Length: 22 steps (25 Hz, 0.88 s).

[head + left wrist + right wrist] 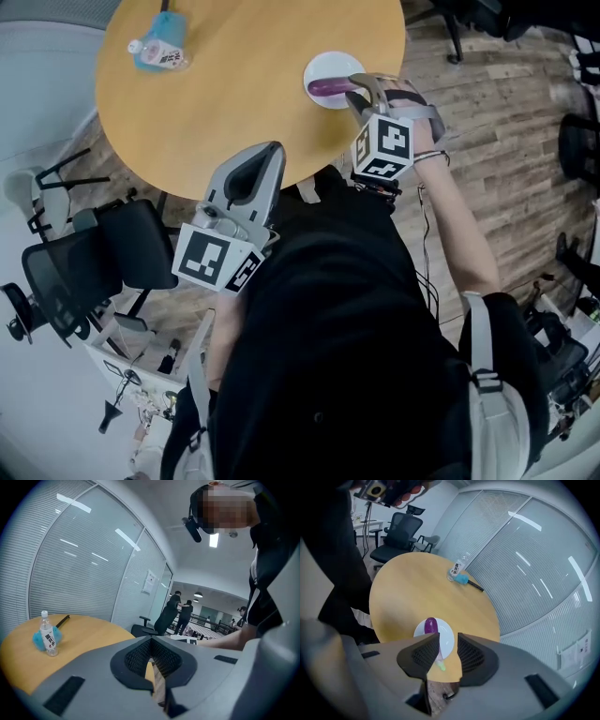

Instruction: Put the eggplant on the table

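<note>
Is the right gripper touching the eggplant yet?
Cannot tell. The right gripper view shows the eggplant between the right gripper's parted jaws, clear of one pad, but the other pad hides its edge.

The head view looks steeply down from above the person's torso onto the near half of the round table point(234, 103), with the left gripper point(270, 150) and right gripper point(358, 86) close below it. The left gripper view sits low beside the table's edge and faces almost level across the tabletop toward the bottle point(48, 639) and glass wall point(84, 573). The right gripper view sits higher, tilted down, near above the white plate point(446, 641). All three share the table and bottle; the head and right gripper views share the plate.
</note>
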{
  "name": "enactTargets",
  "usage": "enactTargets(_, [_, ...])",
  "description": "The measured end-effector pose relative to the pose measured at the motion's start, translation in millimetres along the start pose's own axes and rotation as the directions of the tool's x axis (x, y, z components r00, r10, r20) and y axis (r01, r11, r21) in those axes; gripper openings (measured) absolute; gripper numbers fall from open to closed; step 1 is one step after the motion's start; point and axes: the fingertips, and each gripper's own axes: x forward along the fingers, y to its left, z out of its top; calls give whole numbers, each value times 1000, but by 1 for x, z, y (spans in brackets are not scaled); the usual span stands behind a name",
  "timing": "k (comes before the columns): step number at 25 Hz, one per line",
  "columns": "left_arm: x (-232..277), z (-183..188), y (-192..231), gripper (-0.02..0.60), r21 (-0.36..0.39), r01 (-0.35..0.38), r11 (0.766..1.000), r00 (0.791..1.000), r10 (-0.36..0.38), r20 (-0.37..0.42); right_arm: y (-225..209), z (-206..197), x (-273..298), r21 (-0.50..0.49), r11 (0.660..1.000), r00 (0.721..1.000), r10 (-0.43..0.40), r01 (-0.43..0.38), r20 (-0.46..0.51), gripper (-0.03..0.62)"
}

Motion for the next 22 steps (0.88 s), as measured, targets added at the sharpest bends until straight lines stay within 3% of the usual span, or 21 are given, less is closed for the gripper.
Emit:
enactTargets(10, [18,2,-17,12,31,68,997,998,-67,-5,-8,-10,-33,56,996,998,-67,67,12,48])
enactTargets(22, [33,-2,-34,11,45,121,992,992,-120,-24,-5,-26,-60,179,980,996,-87,81,29,18])
